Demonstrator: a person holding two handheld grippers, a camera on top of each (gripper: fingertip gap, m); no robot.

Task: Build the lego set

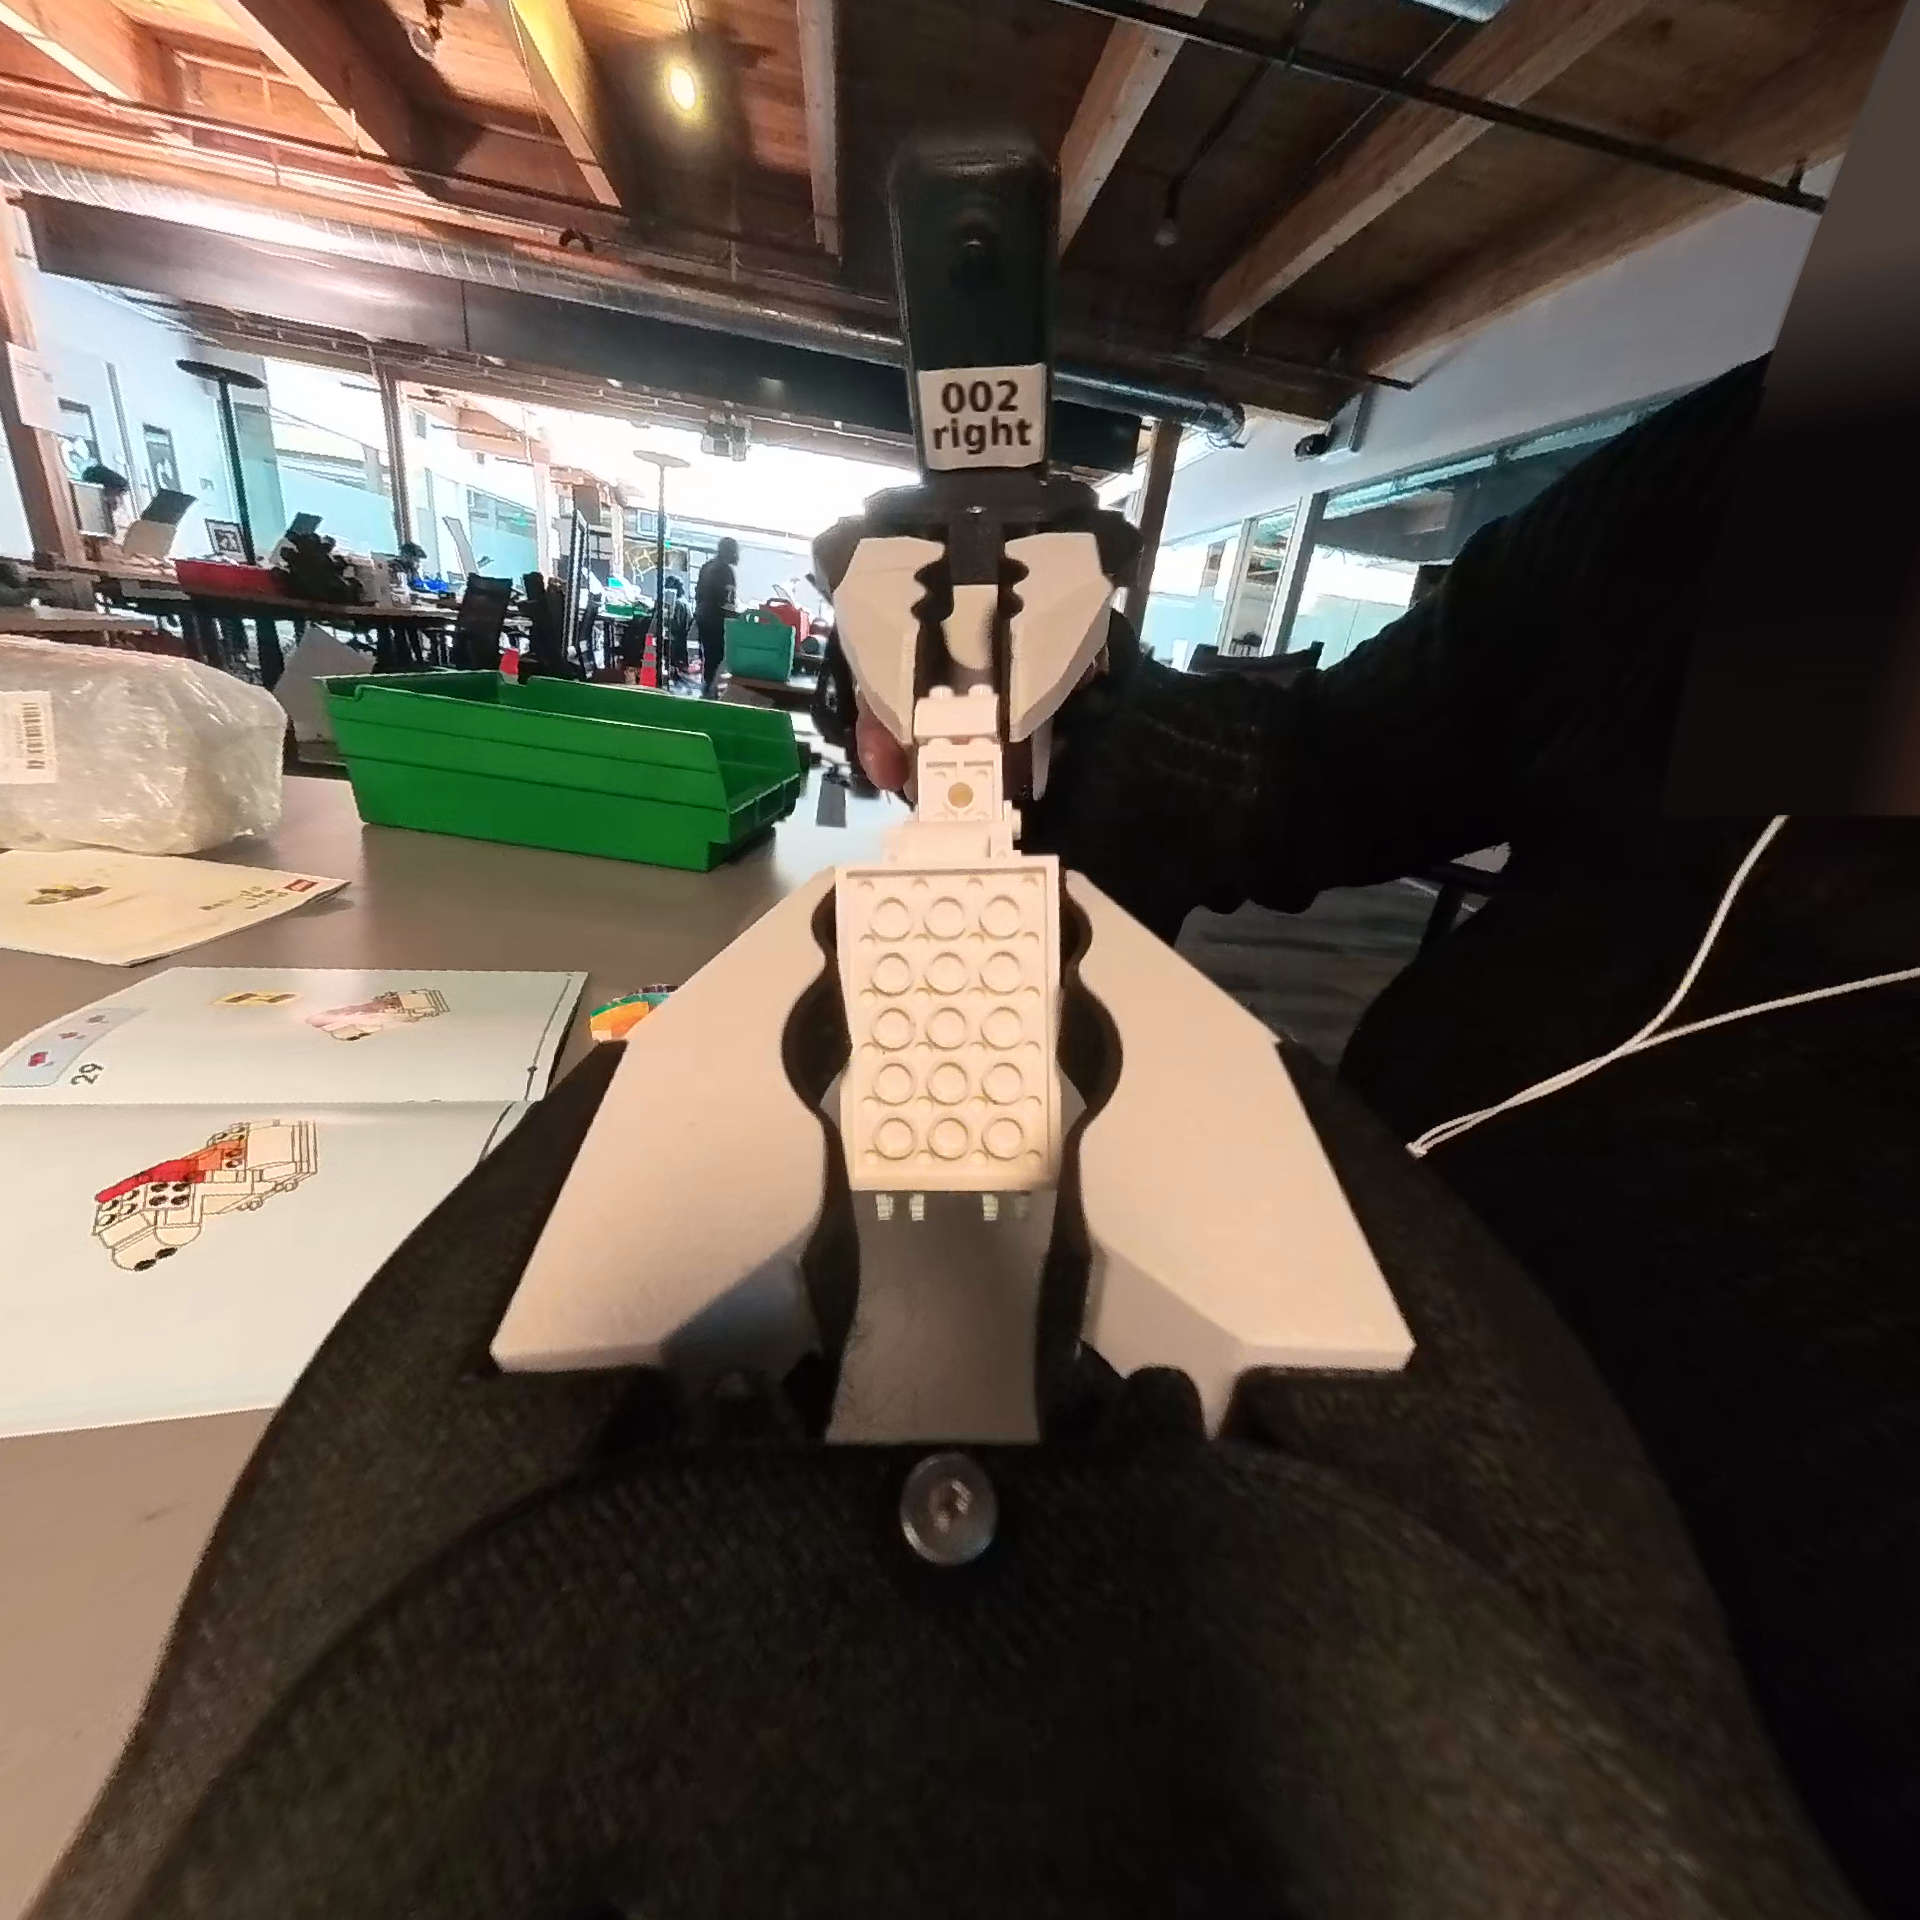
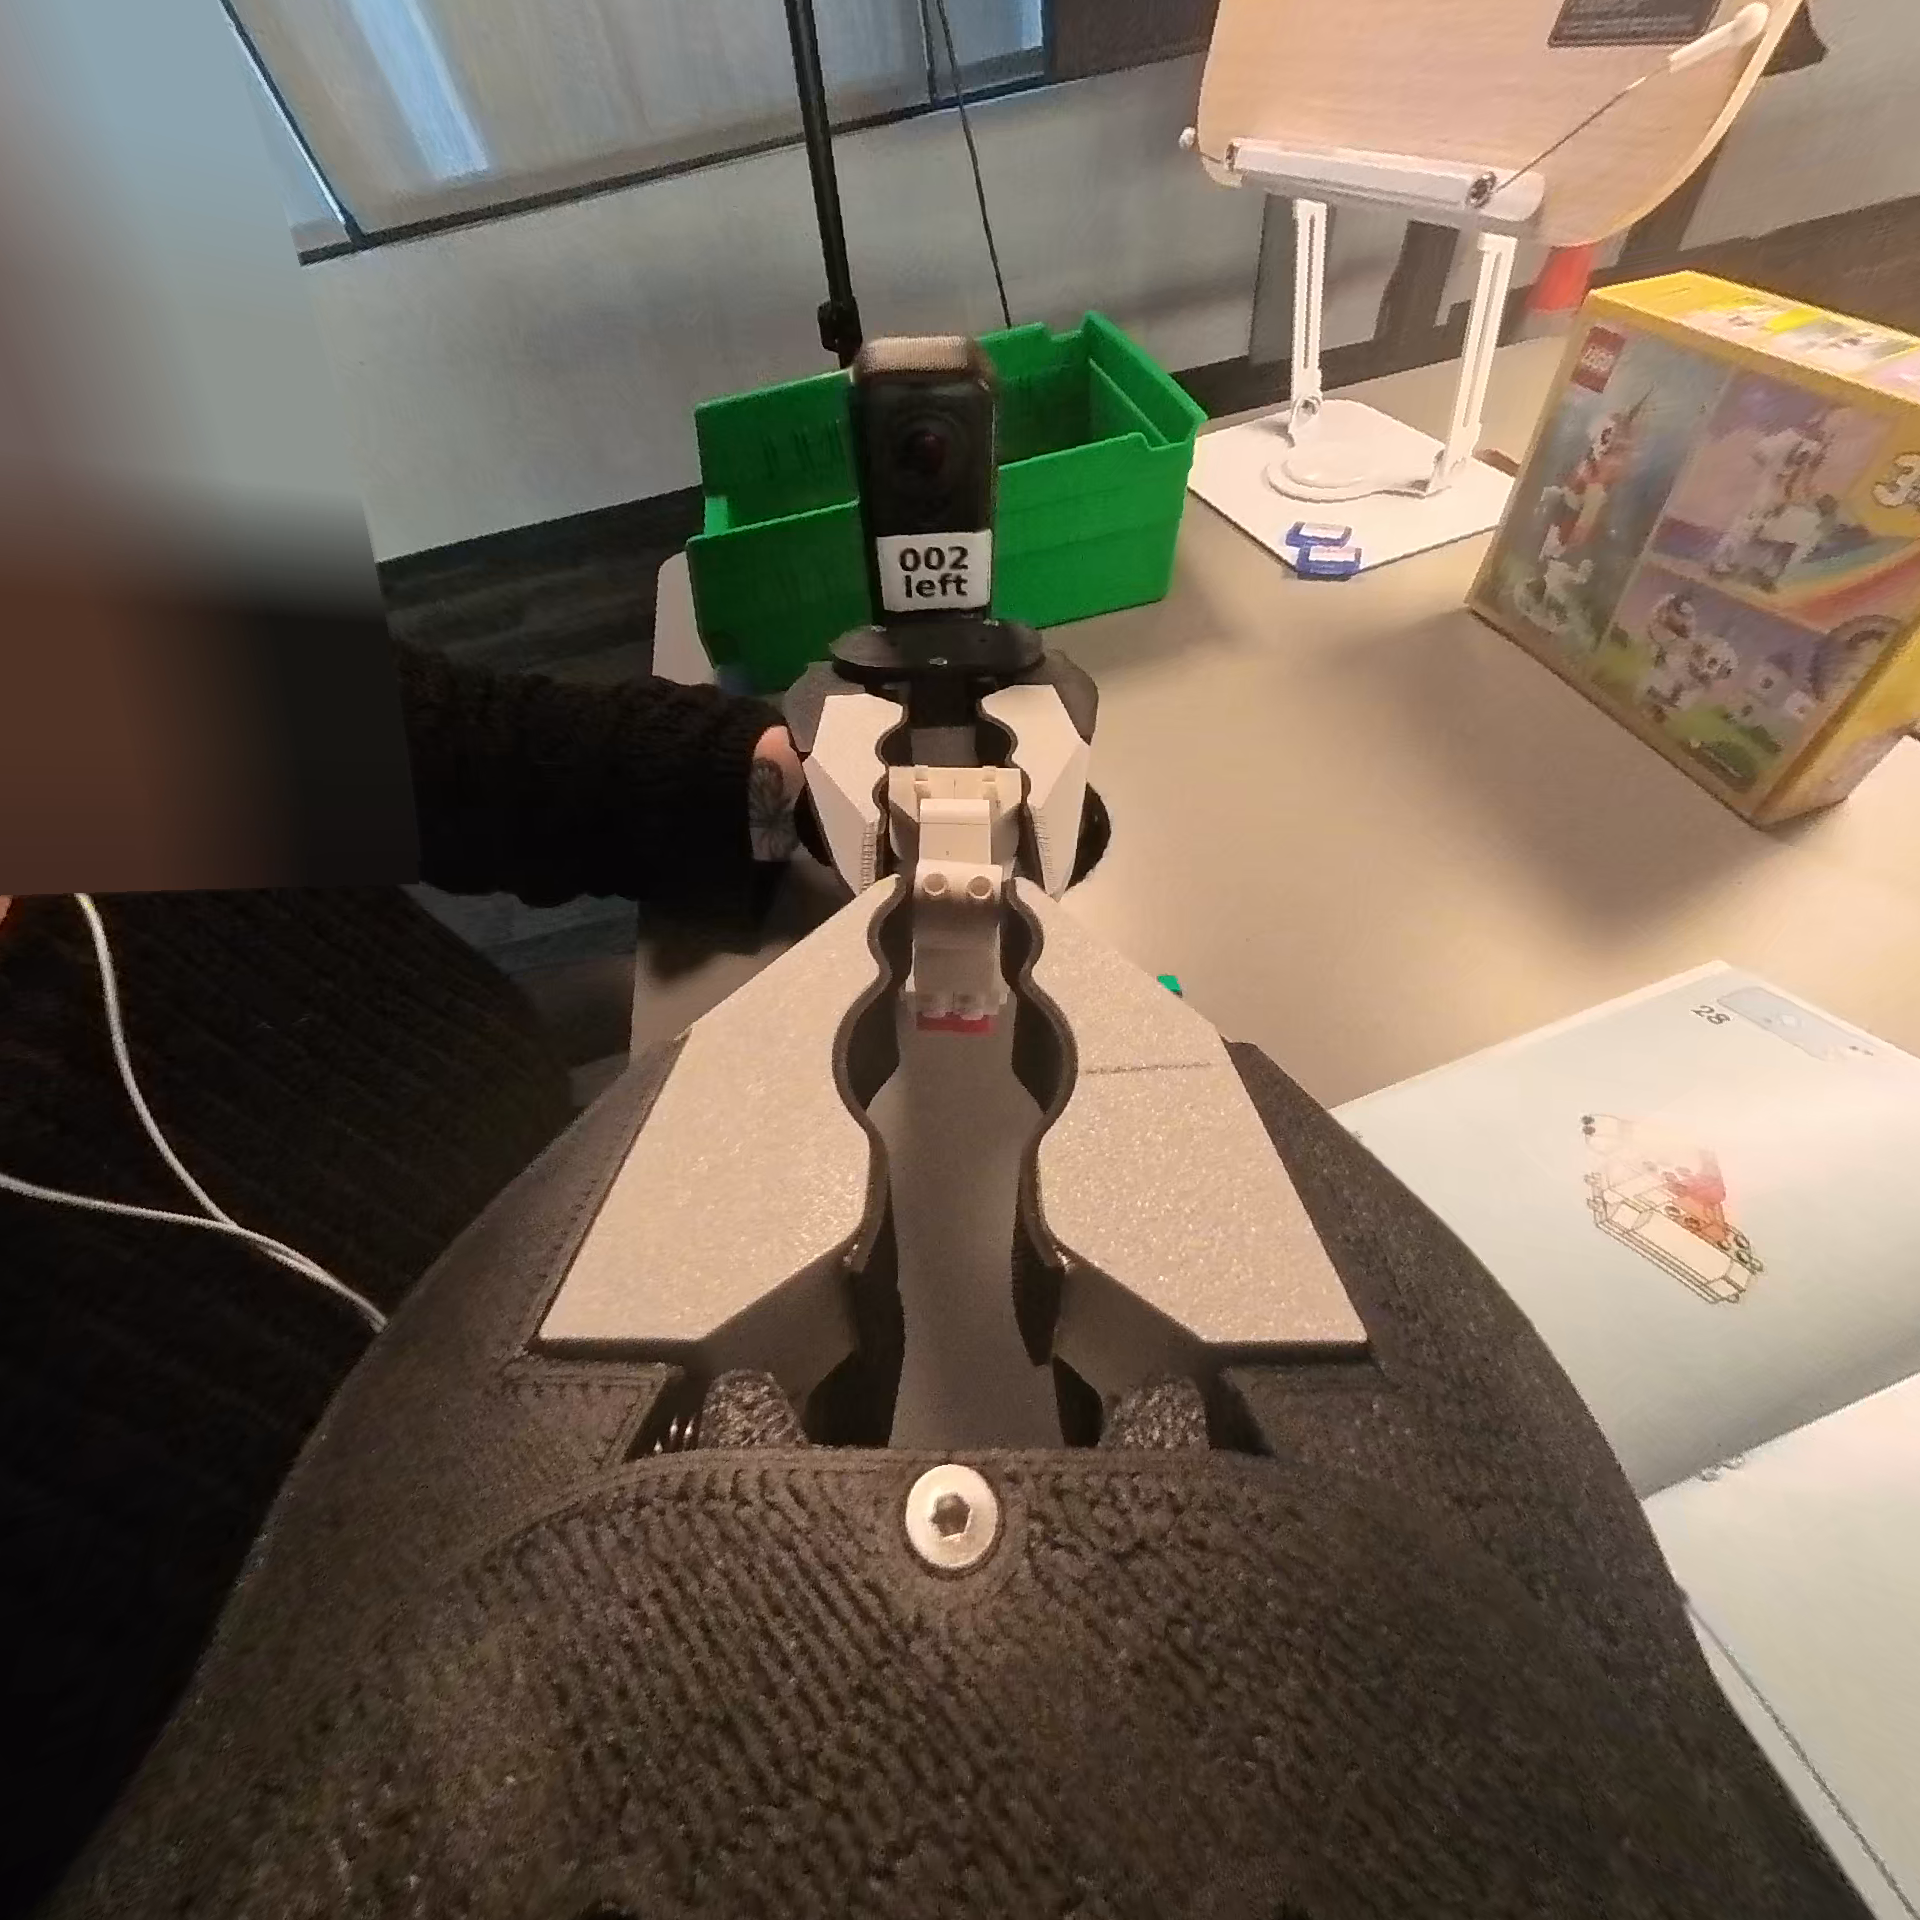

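In the left wrist view my left gripper (image 1: 951,883) is shut on a white Lego build (image 1: 948,1029), a wide studded plate with a narrower white stack at its far end. My right gripper (image 1: 961,717) faces it and pinches the small white piece (image 1: 961,722) at the top of that stack. In the right wrist view my right gripper (image 2: 954,894) is shut on this small white piece (image 2: 951,956), which has a red edge at its near end. The left gripper (image 2: 951,821) grips the build (image 2: 951,795) just beyond. The two parts touch, held in the air above the table edge.
A green bin (image 1: 561,758) stands on the grey table, with an open instruction booklet (image 1: 260,1195), a plastic bag (image 1: 125,748) and a few coloured pieces (image 1: 623,1013). The right wrist view shows the Lego box (image 2: 1704,582), a white stand (image 2: 1382,312) and the booklet (image 2: 1662,1195). My two grippers' fingertips are within a few centimetres of each other.
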